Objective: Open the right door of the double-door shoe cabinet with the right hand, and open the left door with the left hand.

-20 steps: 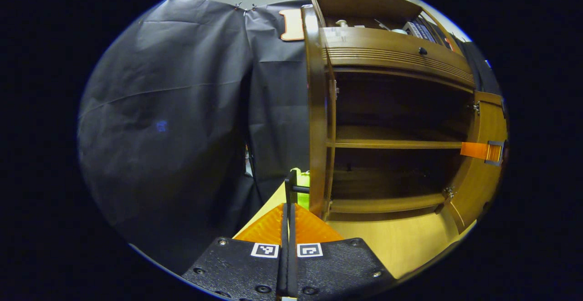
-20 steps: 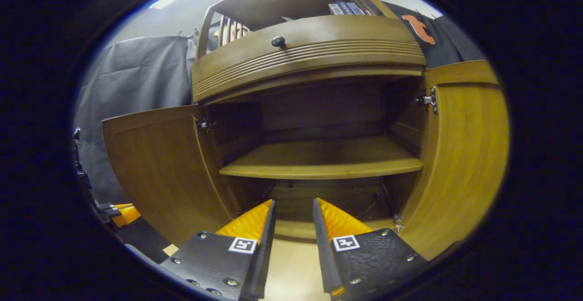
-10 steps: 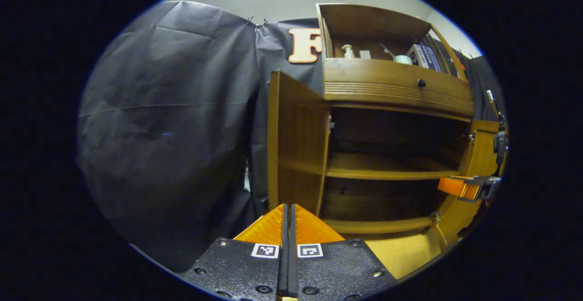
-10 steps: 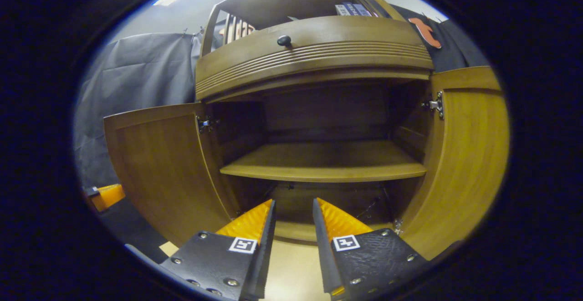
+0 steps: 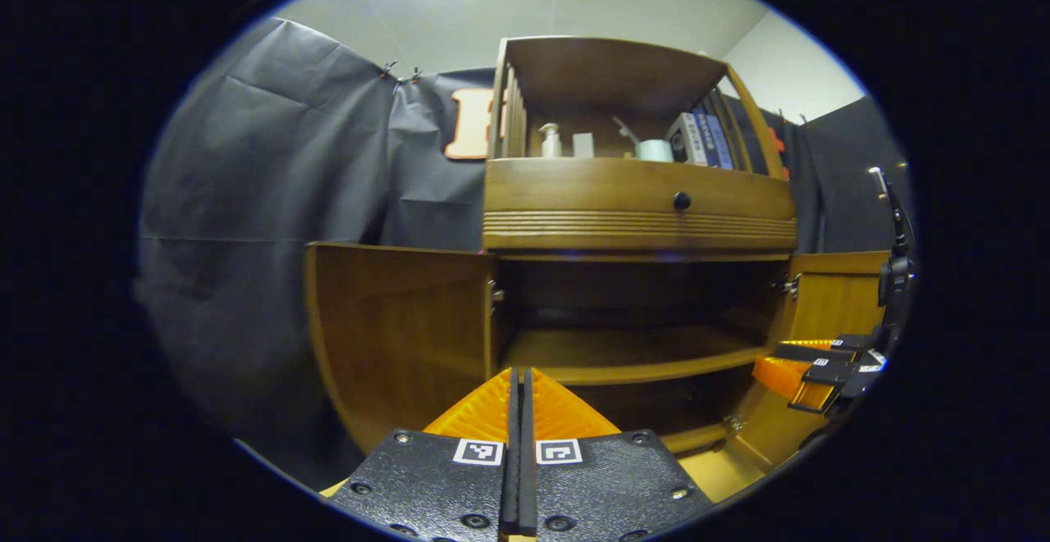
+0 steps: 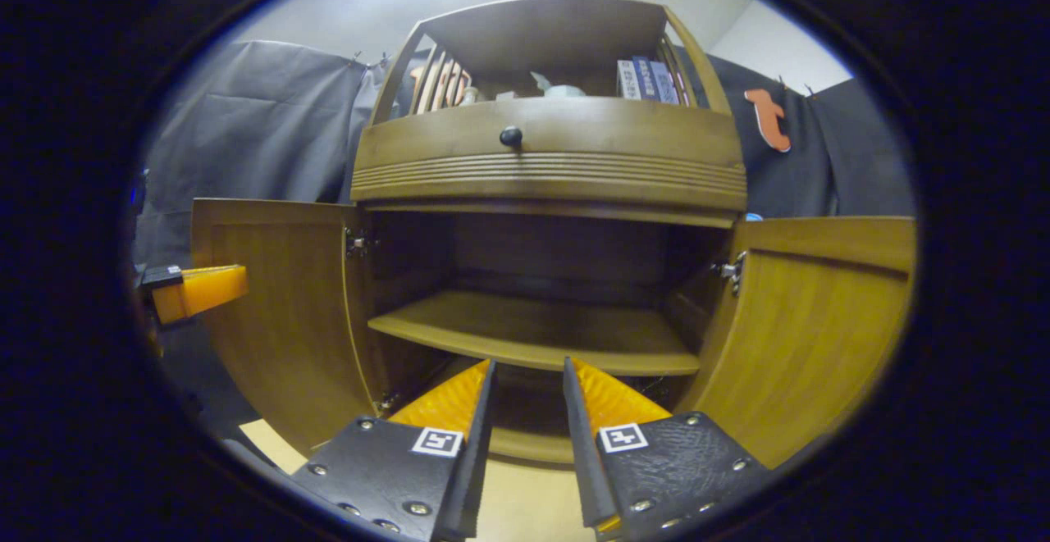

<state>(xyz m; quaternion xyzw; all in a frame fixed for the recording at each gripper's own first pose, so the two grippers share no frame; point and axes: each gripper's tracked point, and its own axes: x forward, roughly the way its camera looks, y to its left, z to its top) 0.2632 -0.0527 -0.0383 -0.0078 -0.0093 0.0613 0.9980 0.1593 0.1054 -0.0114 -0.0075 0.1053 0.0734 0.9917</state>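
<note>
Both doors of the shoe cabinet (image 6: 545, 165) stand swung wide: left door (image 5: 398, 333) out to its side, right door (image 6: 808, 321) out to the other, inner shelf (image 6: 537, 337) exposed (nothing on it that I can see). My left gripper (image 5: 518, 411) has its fingers pressed together on nothing; my right gripper (image 6: 527, 398) is parted a narrow gap, also empty, both clear of the doors. I judge the task done, nothing left but pulling back

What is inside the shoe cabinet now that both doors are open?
Inside the shoe cabinet, between the left door and right door, one bare wooden shelf shows. The space under it is dark and partly hidden by the right tongs.
</note>
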